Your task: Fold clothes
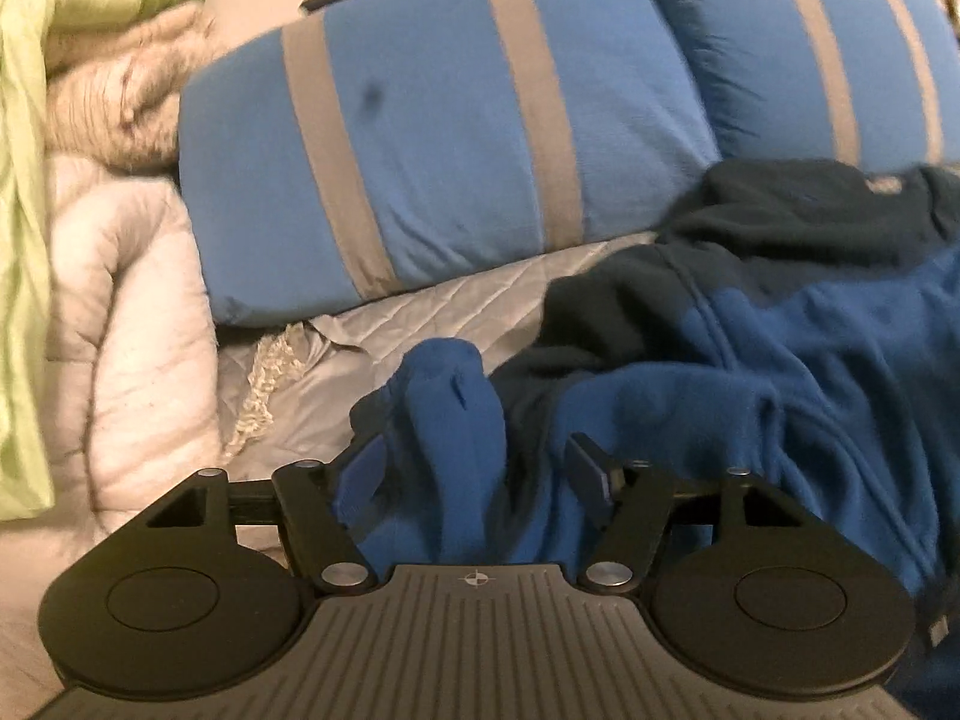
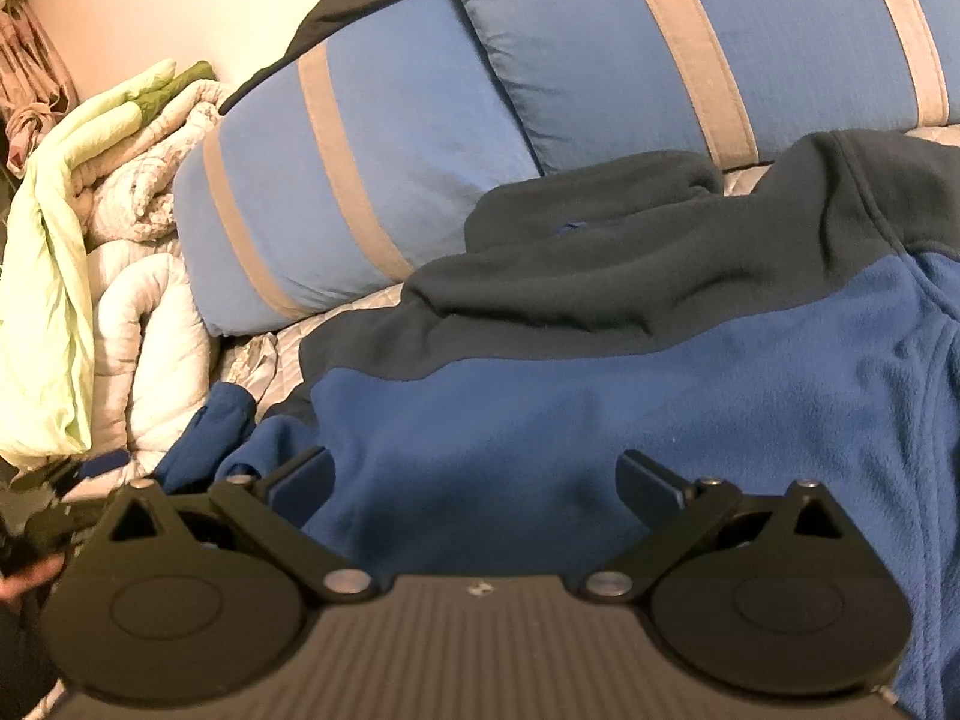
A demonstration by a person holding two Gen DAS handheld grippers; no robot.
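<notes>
1. Fleece jacket (image 2: 600,396), two-tone: bright blue body with a dark navy upper part, lies spread and rumpled on the grey quilted bedcover (image 1: 456,300), directly below the striped pillows (image 1: 432,138). Its navy edge runs up against the foot of the pillows.
2. Striped pillows, blue with grey bands, form the far boundary; two stand side by side, touching.
3. Rolled white and green bedding (image 2: 90,252) is stacked left of the pillows and closes that side. A narrow strip of bare bedcover shows between the bedding and the jacket's left edge.
4. Jacket sleeve (image 1: 450,408) stands bunched in a blue ridge at the jacket's left edge, below the left pillow.
5. Right gripper (image 2: 474,480) hovers over the blue body of the jacket, jaws spread wide, nothing between the pads; contact with the cloth cannot be confirmed.
6. Left gripper (image 1: 477,462) straddles the sleeve ridge, jaws parted. The cloth rises between the blue pads (image 1: 591,468) but is not pinched; the sleeve is released.
</notes>
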